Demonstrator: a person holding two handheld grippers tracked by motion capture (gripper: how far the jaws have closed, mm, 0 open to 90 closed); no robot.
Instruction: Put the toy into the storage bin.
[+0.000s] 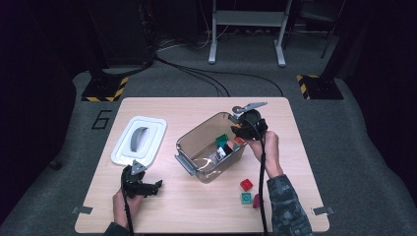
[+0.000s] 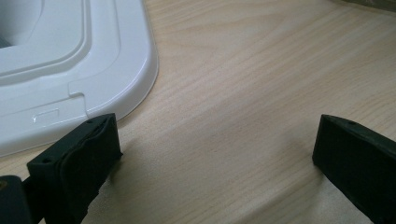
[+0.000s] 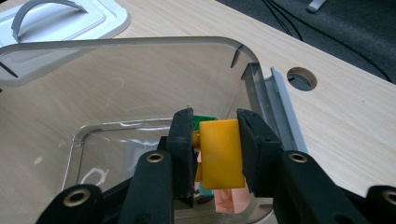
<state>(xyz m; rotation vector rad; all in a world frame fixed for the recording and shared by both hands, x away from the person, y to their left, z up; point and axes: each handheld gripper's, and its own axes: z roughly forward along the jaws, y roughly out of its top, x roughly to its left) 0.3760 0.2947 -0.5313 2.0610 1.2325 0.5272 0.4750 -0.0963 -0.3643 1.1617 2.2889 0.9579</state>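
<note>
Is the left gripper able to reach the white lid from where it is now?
Probably yes. The left gripper rests on the table with jaws open, and the white lid lies just beside it, with only bare wood between them.

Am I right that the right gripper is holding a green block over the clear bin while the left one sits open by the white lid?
Not quite: the block in the right gripper is yellow, as the right gripper view shows. It is over the clear bin, and the left gripper does sit open by the white lid.
</note>
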